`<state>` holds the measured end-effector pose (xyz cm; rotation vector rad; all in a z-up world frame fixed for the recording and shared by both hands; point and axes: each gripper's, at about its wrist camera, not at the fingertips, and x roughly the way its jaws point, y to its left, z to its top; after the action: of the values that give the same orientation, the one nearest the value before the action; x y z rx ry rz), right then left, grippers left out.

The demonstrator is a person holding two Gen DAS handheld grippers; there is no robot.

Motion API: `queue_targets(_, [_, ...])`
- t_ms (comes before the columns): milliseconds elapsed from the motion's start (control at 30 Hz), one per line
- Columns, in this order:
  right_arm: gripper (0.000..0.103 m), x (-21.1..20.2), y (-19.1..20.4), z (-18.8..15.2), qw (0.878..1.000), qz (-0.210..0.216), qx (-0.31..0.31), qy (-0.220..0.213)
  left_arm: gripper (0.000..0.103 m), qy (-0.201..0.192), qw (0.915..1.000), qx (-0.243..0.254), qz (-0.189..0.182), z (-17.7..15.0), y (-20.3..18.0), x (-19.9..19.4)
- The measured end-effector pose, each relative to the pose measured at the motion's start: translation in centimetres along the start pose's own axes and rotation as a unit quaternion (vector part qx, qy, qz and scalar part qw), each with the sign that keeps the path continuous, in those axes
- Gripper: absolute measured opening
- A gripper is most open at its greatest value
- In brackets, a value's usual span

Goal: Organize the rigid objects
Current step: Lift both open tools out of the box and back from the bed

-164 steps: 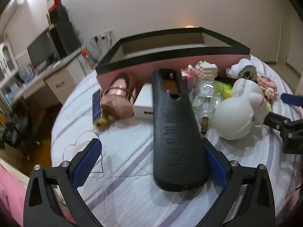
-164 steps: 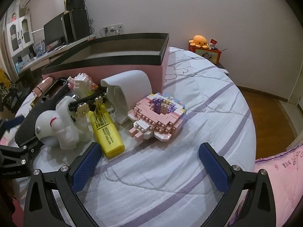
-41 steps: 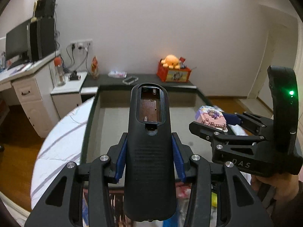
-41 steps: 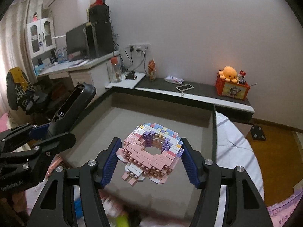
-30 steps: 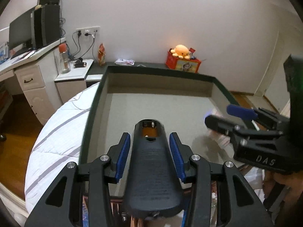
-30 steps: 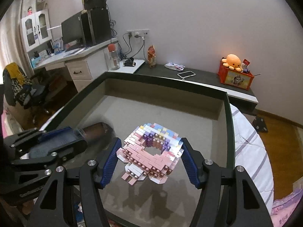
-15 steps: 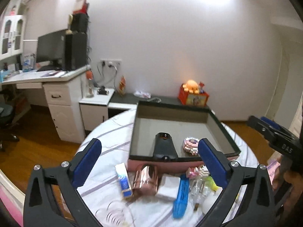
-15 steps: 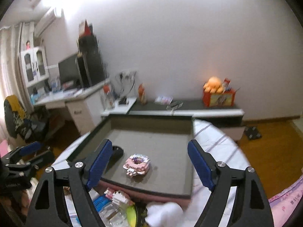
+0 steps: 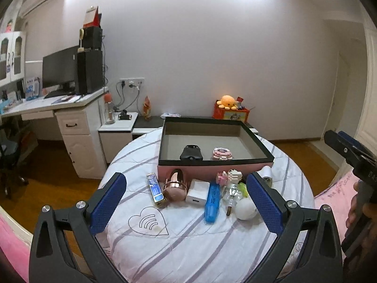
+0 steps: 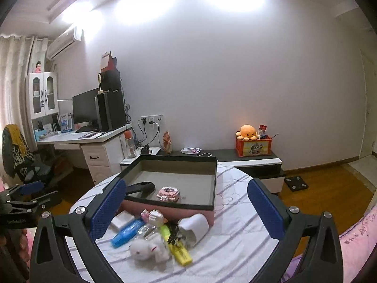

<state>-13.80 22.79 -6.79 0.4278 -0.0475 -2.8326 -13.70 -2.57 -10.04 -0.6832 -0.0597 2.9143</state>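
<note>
A pink box with a black rim (image 9: 215, 160) (image 10: 172, 206) stands on the round bed. Inside it lie a black remote (image 9: 191, 152) (image 10: 141, 187) and a pink brick-built donut (image 9: 222, 153) (image 10: 169, 193). In front of the box lie a blue marker (image 9: 212, 199) (image 10: 127, 232), a white charger (image 9: 197, 191), a rose-gold case (image 9: 175, 185), a white figure (image 9: 245, 208) (image 10: 149, 249), a yellow highlighter (image 10: 180, 252) and a white cup on its side (image 10: 194, 228). My left gripper (image 9: 186, 202) and right gripper (image 10: 185, 210) are both open and empty, held back above the bed's near side.
A blue-and-gold tube (image 9: 155, 189) and a small brick figure (image 9: 229, 176) also lie by the box. A desk with a monitor (image 9: 60, 70) stands at the left, a low shelf with an orange plush octopus (image 10: 247, 132) behind the bed.
Both grippers let go of the remote and the brick donut inside the box, opened, and pulled back and up away from the box.
</note>
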Motion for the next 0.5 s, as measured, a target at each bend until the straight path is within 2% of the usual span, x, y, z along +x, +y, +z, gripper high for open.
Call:
queue_targets(267, [0.103,-1.9,0.3,-0.2,1.0,0.002,-0.012,0.0,0.103,-0.003,0.9998,0.008,-0.018,0.0,-0.8,-1.8])
queue_targets(500, [0.103,-1.8,0.4,-0.9,1.0,0.007,-0.011,0.017,0.103,0.006,0.9999,0.005,-0.011,-0.2,-0.7,-1.5])
